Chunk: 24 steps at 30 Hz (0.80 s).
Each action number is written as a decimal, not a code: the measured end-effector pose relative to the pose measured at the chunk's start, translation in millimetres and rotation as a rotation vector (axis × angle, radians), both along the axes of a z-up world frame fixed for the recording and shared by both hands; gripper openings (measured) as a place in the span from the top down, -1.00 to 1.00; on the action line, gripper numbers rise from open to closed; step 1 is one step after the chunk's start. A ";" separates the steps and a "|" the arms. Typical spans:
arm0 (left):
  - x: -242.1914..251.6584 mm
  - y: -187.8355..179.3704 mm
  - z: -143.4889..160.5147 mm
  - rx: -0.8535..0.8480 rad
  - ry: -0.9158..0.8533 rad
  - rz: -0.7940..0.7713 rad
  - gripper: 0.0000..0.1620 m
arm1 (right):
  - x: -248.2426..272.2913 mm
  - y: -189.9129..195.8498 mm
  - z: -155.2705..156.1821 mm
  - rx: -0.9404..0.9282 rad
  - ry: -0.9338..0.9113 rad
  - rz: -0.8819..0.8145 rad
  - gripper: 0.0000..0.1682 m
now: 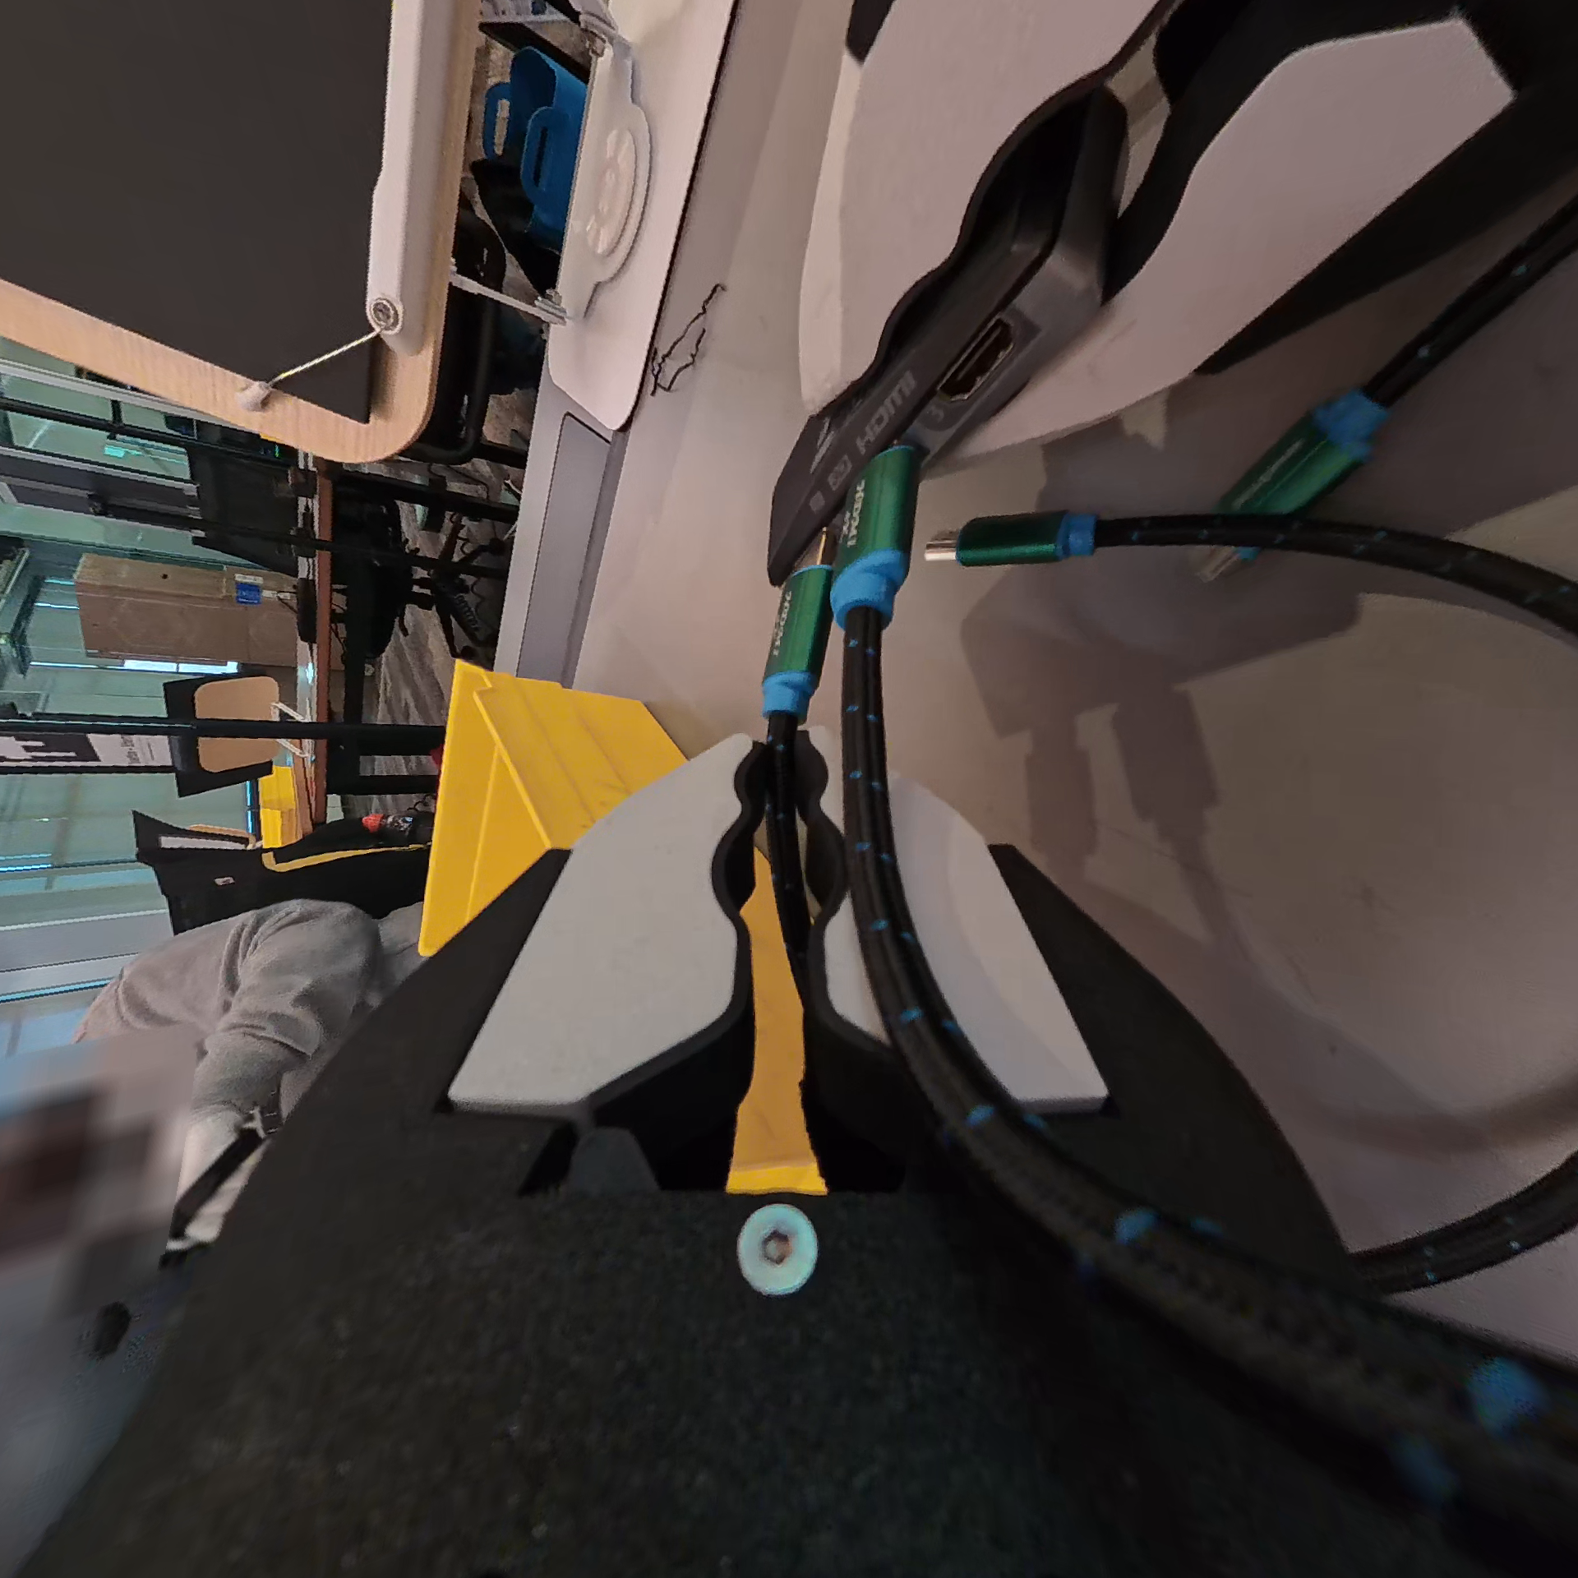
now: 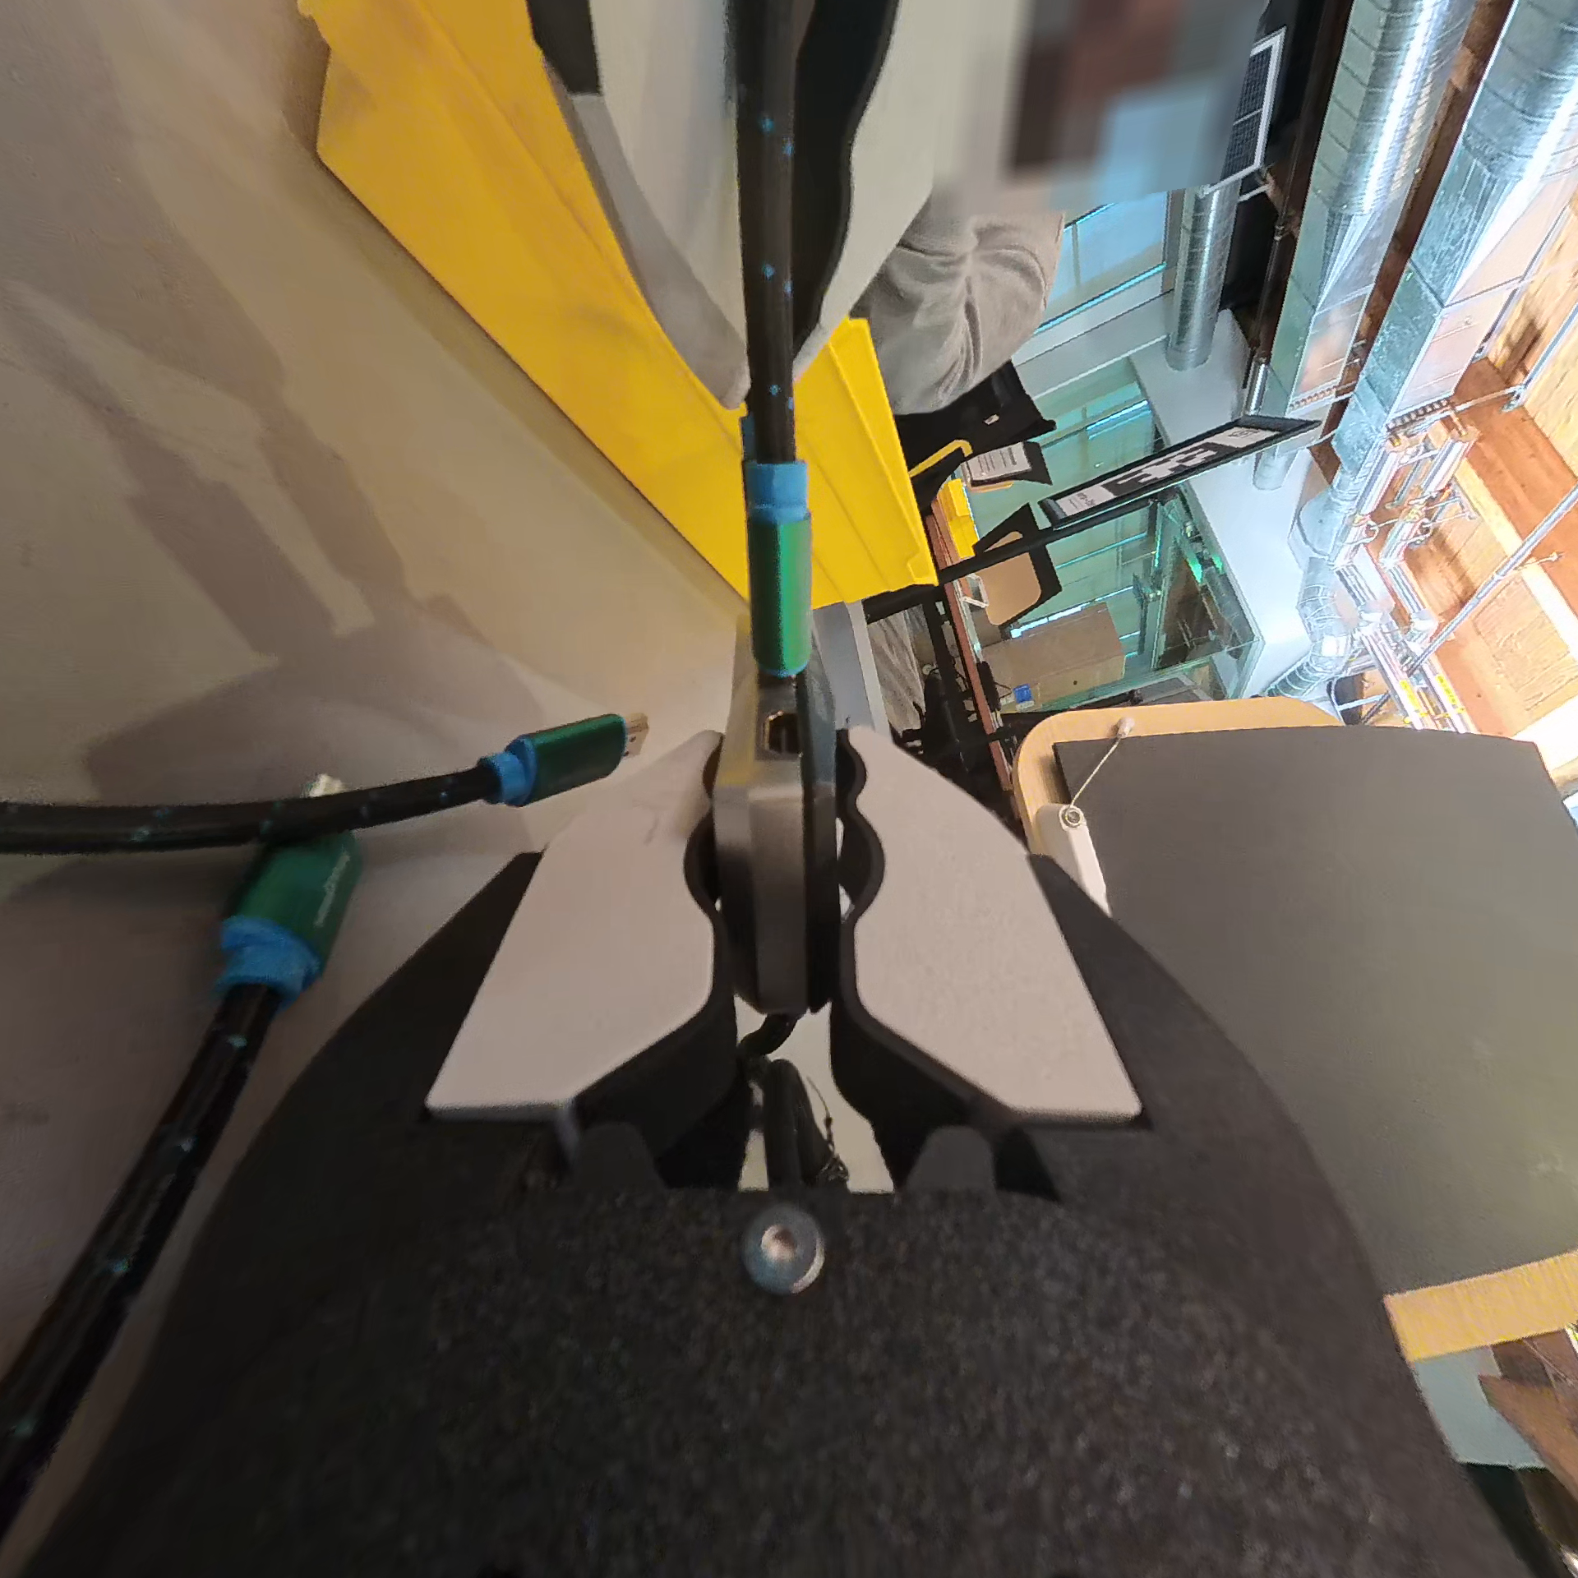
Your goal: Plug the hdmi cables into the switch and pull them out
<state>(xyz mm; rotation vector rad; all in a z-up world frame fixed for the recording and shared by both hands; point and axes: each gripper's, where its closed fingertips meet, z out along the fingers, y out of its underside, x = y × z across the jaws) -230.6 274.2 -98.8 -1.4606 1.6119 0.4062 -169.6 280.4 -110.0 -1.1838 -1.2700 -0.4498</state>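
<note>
My right jaws clamp the flat dark-grey metal switch; my left jaws pinch a black braided, blue-flecked cable with green plug.

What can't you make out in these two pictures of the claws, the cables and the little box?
- Right wrist view: the switch is edge-on between the right claw fingers, so its flat faces are hidden.
- Left wrist view: whether the plug of the cable in the left claw is seated or just out; too small.
- Both views: the cables' far ends, cut off by frame edges.
</note>
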 end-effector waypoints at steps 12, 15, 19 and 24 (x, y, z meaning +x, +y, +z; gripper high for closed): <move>-1.9 1.7 -5.9 0.009 0.028 0.033 0.94 | -1.5 2.5 -5.9 -0.032 -0.033 -0.039 0.75; -1.8 1.6 -9.1 -0.016 0.001 0.019 0.94 | -1.1 2.8 -7.3 -0.009 -0.074 -0.049 0.74; 2.2 1.4 -7.4 -0.175 -0.189 0.003 0.93 | 0.8 3.5 -6.5 -0.015 -0.050 -0.034 0.75; 6.8 0.1 -6.2 -0.453 -0.431 -0.015 0.91 | 0.3 3.7 -4.4 -0.021 -0.020 -0.026 0.74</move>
